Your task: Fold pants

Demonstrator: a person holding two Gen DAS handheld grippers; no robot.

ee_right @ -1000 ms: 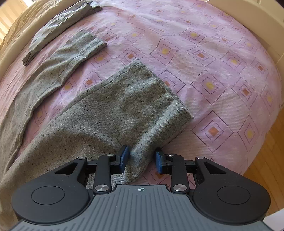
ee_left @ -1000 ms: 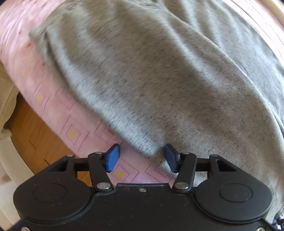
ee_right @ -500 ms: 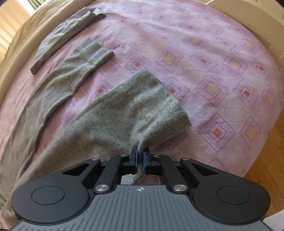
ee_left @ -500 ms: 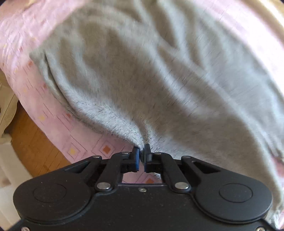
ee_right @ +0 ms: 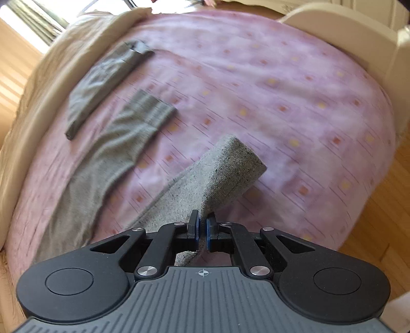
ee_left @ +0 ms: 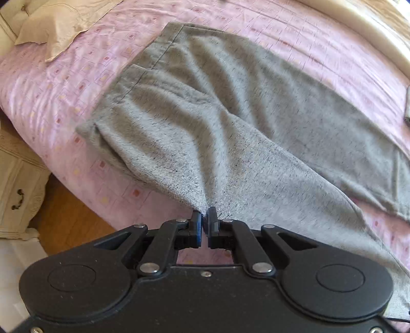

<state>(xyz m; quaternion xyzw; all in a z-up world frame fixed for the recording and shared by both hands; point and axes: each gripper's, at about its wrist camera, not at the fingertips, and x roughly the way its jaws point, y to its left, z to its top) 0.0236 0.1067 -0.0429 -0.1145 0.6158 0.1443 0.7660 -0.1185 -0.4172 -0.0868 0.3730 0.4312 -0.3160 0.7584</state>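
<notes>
Grey speckled pants lie spread on a pink patterned bedspread, waistband at the far left. My left gripper is shut on the near side edge of the pants by the hip and holds it lifted off the bed. In the right wrist view my right gripper is shut on the near leg close to its cuff, which hangs raised over the bed. The other leg lies flat to the left.
A folded dark grey garment lies at the far left of the bed. A beige pillow lies near the waistband. A cream nightstand and wooden floor are beside the bed. A cream footboard stands at the far right.
Both grippers closed on the pants' near edge, then lifted and pulled back. The fabric now hangs raised from both, and more of the bed shows.
</notes>
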